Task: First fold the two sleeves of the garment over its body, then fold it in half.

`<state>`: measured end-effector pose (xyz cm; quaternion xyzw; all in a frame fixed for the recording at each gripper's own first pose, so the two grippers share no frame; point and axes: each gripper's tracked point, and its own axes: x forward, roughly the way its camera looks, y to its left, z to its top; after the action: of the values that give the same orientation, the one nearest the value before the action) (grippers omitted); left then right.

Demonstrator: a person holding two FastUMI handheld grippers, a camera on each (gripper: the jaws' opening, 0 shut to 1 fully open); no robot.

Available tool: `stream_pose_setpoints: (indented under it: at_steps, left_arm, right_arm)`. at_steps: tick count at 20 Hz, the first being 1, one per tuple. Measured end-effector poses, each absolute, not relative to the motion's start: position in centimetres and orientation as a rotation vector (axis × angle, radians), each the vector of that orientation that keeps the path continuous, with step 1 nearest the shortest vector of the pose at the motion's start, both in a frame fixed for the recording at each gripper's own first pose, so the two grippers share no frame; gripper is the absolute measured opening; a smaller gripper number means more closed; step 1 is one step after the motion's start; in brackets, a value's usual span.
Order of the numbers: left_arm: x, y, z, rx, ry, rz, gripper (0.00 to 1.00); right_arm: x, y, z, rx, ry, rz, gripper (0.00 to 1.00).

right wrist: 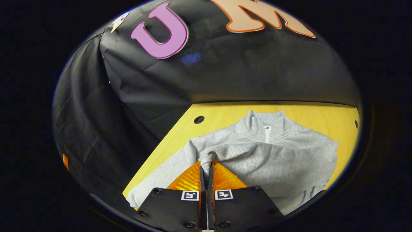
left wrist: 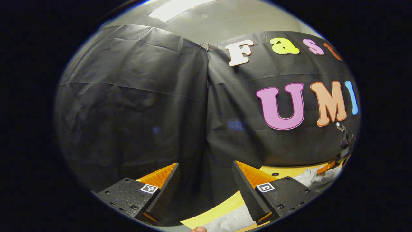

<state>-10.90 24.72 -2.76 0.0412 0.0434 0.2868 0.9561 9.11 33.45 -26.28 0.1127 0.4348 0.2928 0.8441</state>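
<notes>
- The step in hand looks like the first sleeve fold: the right hand-held gripper (right wrist: pixel 206 167) is clenched on a sleeve cuff (right wrist: pixel 206 160), both fingers pressed flat on the fabric, and the sleeve (right wrist: pixel 267 161) lies draped across the body of the garment (right wrist: pixel 283 135).
- The garment, a grey pullover with a short collar zip, lies flat on the yellow tabletop (right wrist: pixel 222 114), collar toward the booth wall (right wrist: pixel 257 74).
- The left hand-held gripper (left wrist: pixel 206 180) is released, its fingers wide apart with nothing between them, raised and facing the wall; under it show an edge of the tabletop and a strip of grey fabric (left wrist: pixel 225 222).
- In the left gripper view, far off at the right edge, part of the other gripper shows above more grey cloth.
- Next move, as I judge it: lay the cuff down on the chest so the sleeve rests smooth, then let go without dragging the cloth back. After that the second sleeve (right wrist: pixel 164 174), lying along the tabletop's left side, needs the same treatment, likely from the free left hand-held gripper.
- Count: one garment, two sleeves (one held over the body, one not yet folded), two hand-held grippers, one tabletop.
- The fold in half is not yet begun.
</notes>
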Motion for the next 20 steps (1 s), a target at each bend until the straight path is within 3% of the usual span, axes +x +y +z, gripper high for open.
stream_pose_setpoints:
  at_steps: [5,6,7,8,9,13,14,16,17,20]
  left_arm:
    - [-12.3,26.5,-4.4,0.093,0.126,0.614,0.94]
    - [-12.4,26.7,-5.0,0.087,0.139,0.616,0.94]
    - [-12.6,26.7,-5.7,0.081,0.150,0.617,0.98]
    - [-12.7,26.8,-6.2,0.077,0.159,0.616,0.95]
    - [-12.7,26.7,-6.8,0.076,0.170,0.615,0.98]
    - [-12.2,26.0,-9.8,0.054,0.225,0.574,0.95]
    - [-12.1,25.8,-10.6,0.044,0.239,0.560,0.95]
    - [-11.4,25.0,-12.4,0.030,0.271,0.527,0.98]
    - [-11.1,24.6,-13.5,0.027,0.290,0.505,0.95]
    - [-10.8,23.5,-17.6,0.011,0.384,0.444,0.95]
  right_arm:
    - [8.6,36.7,-30.3,0.196,1.021,0.578,0.04]
    - [8.3,37.2,-30.6,0.201,1.039,0.572,0.07]
    - [8.1,37.9,-30.9,0.215,1.057,0.585,0.07]
    - [7.5,38.1,-30.2,0.227,1.068,0.602,0.12]
    - [7.3,38.7,-30.2,0.233,1.064,0.622,0.10]
    - [7.3,38.4,-27.6,0.163,0.941,0.653,0.98]
    - [7.6,38.1,-26.8,0.131,0.890,0.655,0.93]
    - [7.7,37.2,-24.4,0.088,0.786,0.663,0.94]
    - [7.9,36.3,-23.2,0.059,0.735,0.653,0.98]
    - [7.9,33.5,-19.3,-0.017,0.589,0.624,0.94]
